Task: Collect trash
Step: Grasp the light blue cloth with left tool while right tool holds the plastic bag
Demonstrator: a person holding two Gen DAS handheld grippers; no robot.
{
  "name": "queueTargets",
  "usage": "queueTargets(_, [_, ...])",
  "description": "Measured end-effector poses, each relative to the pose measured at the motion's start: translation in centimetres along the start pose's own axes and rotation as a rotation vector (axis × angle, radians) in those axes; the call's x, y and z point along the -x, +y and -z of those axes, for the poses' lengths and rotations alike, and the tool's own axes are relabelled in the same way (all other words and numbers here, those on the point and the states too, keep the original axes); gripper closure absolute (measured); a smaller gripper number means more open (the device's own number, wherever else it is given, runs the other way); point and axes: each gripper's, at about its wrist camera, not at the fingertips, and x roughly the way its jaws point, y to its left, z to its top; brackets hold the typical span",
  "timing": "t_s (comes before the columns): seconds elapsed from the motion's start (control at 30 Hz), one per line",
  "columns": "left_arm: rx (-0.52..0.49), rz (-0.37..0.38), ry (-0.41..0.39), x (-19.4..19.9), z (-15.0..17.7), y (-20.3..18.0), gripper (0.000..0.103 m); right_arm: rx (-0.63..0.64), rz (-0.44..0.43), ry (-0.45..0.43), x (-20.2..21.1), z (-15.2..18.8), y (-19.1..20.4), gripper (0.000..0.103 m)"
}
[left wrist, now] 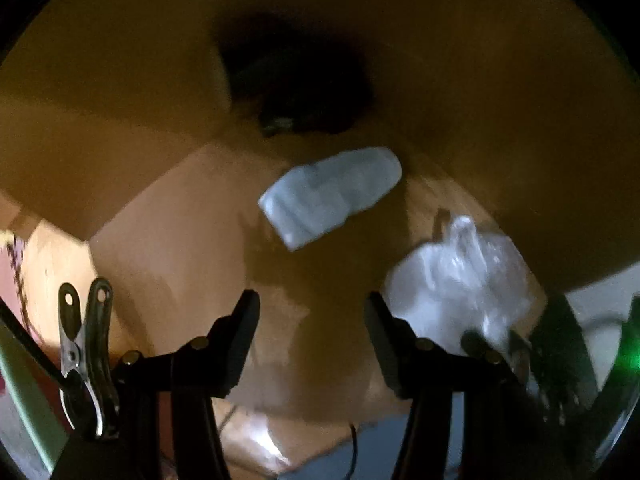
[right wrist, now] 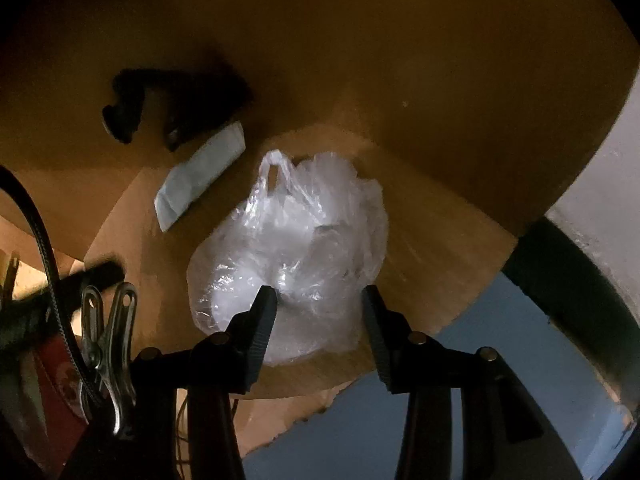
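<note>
Where cardboard box [right wrist: 440, 80] deepens, clear crumpled plastic bag [right wrist: 296, 248] lies.

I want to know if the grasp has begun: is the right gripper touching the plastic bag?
Cannot tell. In the right wrist view the open right gripper straddles the plastic bag; its left finger overlaps the bag, but contact or a gap is unclear.

A dim domestic interior is indicated, though the exact room cannot be told. A brown cardboard box [right wrist: 440, 92] is viewed from inside, its flaps [right wrist: 312, 376] folded open over a blue-grey floor [right wrist: 460, 412]. Household refuse is seen within: a crumpled clear plastic bag [right wrist: 296, 248] and a white wrapper [right wrist: 200, 180]. A pale wall [right wrist: 608, 184] is noted at right
</note>
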Motion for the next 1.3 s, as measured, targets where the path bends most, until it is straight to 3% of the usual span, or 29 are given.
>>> queueTargets(0.23, [-0.132, -0.066, 0.004, -4.4, -3.4, -1.7, 0.046, 0.011, -0.017, -0.025, -0.8, 0.8, -0.1, 0.058])
queueTargets(0.57, [-0.198, -0.008, 0.022, -8.5, -6.3, -2.5, 0.044, 0.042, -0.006, -0.084, -0.1, 1.8, 0.1, 0.058])
queueTargets(0.7, [-0.169, 0.044, 0.025, -9.0, -7.1, -2.4, 0.043, 0.037, -0.010, -0.089, -0.1, 1.9, 0.1, 0.058])
queueTargets(0.77, [-0.132, 0.067, 0.029, -9.2, -7.4, -1.9, 0.049, 0.029, -0.019, -0.089, -0.1, 1.8, 0.0, 0.058])
queueTargets(0.8, [-0.125, 0.066, 0.023, -9.1, -7.4, -1.7, 0.055, 0.026, -0.022, -0.090, 0.2, 2.0, -0.1, 0.058])
queueTargets(0.83, [-0.122, 0.067, 0.013, -9.0, -7.5, -1.5, 0.067, 0.024, -0.023, -0.091, 0.2, 2.0, -0.1, 0.058])
queueTargets(0.9, [-0.113, 0.080, 0.016, -8.8, -7.5, -1.0, 0.074, 0.019, -0.023, -0.095, 0.3, 2.1, -0.2, 0.058])
queueTargets(1.1, [-0.063, 0.133, 0.035, -7.3, -5.9, 0.6, 0.080, -0.012, -0.030, -0.090, 0.3, 2.1, -0.3, 0.059])
queueTargets(1.3, [0.003, 0.170, 0.055, -4.3, -2.6, 2.2, 0.081, -0.060, -0.056, -0.060, 0.2, 1.8, -1.0, 0.075])
